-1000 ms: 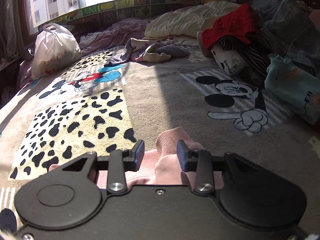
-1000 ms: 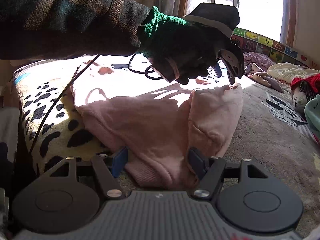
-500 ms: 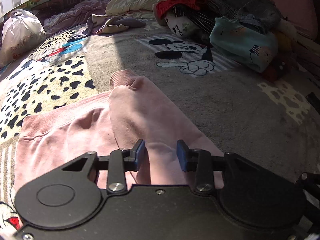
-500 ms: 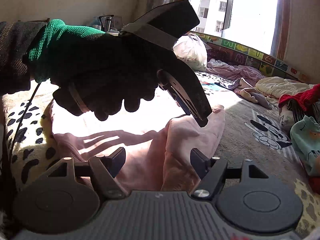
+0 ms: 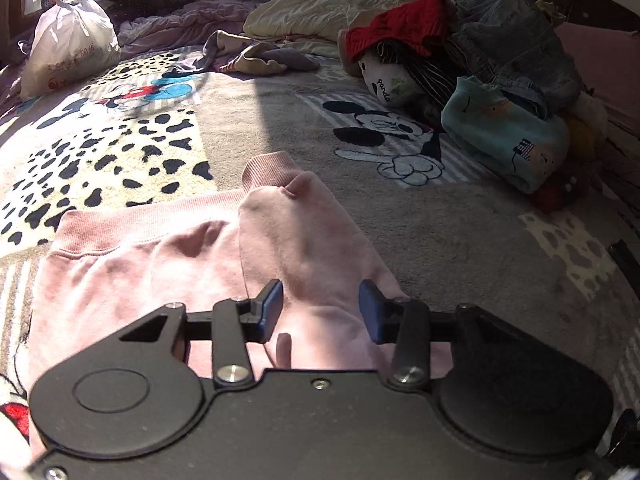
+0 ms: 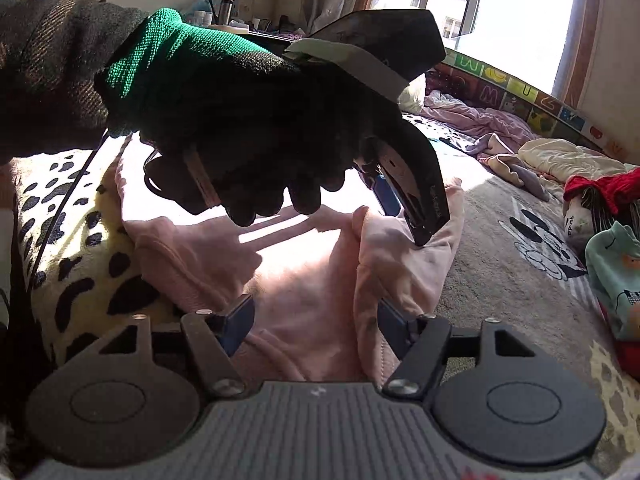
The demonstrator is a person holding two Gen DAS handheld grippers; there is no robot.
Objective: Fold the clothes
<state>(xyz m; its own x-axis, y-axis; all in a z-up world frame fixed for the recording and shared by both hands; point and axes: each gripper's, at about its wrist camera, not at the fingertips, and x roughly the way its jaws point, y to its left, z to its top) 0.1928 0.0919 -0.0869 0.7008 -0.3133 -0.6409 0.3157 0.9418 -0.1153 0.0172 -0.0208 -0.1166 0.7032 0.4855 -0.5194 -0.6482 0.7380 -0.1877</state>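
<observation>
A pink sweatshirt (image 5: 160, 272) lies flat on the bed blanket, one sleeve (image 5: 304, 232) folded over its body, cuff toward the far side. My left gripper (image 5: 320, 304) hovers low over that sleeve. Its jaws are opening, and the fabric shows between the pads without being pinched. In the right wrist view a gloved hand (image 6: 240, 120) holds the left gripper (image 6: 404, 216) just above a raised fold of the sweatshirt (image 6: 312, 280). My right gripper (image 6: 316, 320) stands open and wide at the near edge, pink cloth lying between its fingers.
A Mickey-print and spotted blanket (image 5: 400, 128) covers the bed. At the far left stands a white plastic bag (image 5: 68, 56). A pile of clothes (image 5: 500, 60) with a teal garment (image 5: 508, 140) fills the right side. Crumpled bedding (image 5: 328, 12) lies at the back under a window (image 6: 500, 0).
My left gripper drew back along the sweatshirt, so more of the folded sleeve shows, and its jaws have widened off the cloth. The gloved hand looms closer in the right wrist view.
</observation>
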